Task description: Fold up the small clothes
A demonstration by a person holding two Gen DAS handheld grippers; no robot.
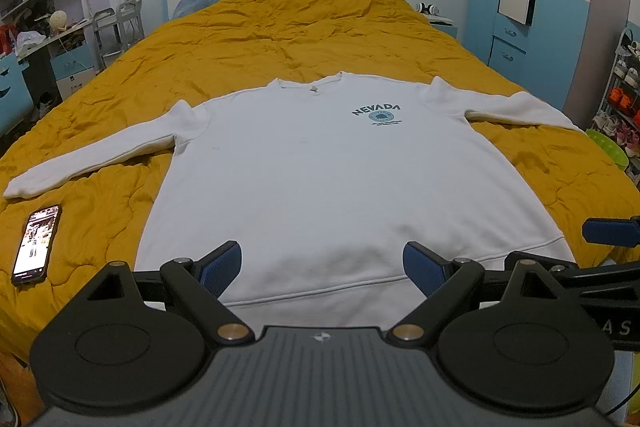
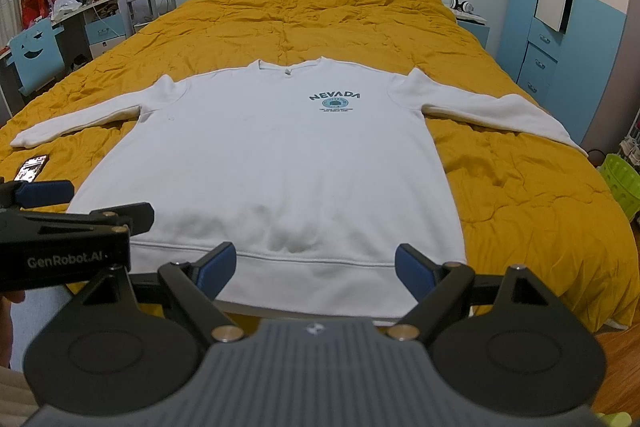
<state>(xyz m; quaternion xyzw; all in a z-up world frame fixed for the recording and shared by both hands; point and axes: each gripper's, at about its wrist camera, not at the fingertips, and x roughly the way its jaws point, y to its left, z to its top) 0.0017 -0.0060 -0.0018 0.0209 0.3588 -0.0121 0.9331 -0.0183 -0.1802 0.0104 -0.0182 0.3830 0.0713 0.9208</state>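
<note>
Left gripper (image 1: 322, 263), jaws wide apart and empty, hovers over the hem of the sweatshirt (image 1: 320, 167), which lies flat on my bed (image 1: 280, 39), neck away from me. Right gripper (image 2: 316, 265), equally spread and empty, sits nearer the hem's right corner, with the right sleeve (image 2: 492, 111) on its side.

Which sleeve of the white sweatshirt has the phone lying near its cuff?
The sleeve stretched toward picture-left; the phone lies just below its cuff. The other sleeve has none.
</note>
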